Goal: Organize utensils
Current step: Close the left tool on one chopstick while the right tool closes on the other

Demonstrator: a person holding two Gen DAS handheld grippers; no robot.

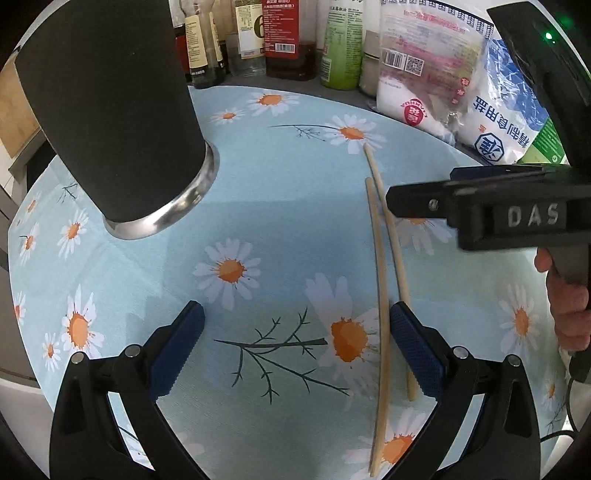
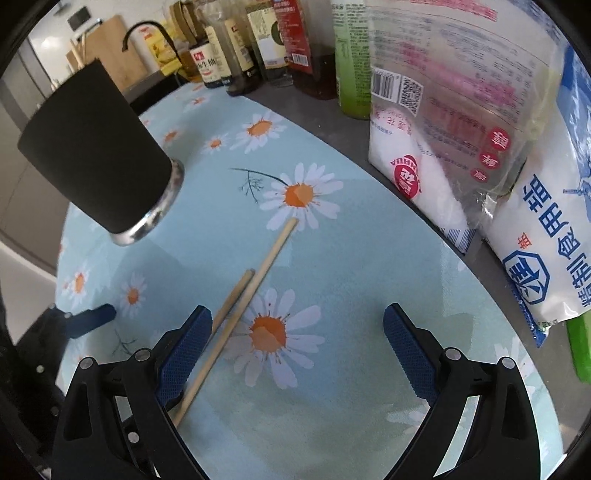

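— While both sets of fingers stand spread with nothing between them, which one would you send for the chopsticks?

— Start nearest. In the left wrist view the left gripper hangs over the daisy mat, and the two sticks lie flat just at its right-hand pad; one passes inside that pad, the other is partly hidden behind it. In the right wrist view the right gripper has the same pair by its left-hand pad, one stick running under it.

— So the sticks lie between the two tools?

— Yes, side by side and nearly touching, ends staggered. Their long axis runs away from both cameras, roughly along the fingers instead of across them. That, I judge, is what the pick turns on: pads closing sideways would meet the pair across its thin width.

— And which is nearer?

— Hard to separate. Each tool has the sticks off to its inner edge, so either needs a small sideways shift to centre them. The right one looks a shade closer to the far tips.

— Further out?

— The black cup with the steel base stands upright on the mat, left of the sticks and well apart from them. I take it as the likely holder. Behind it, bottles and salt bags line the counter.
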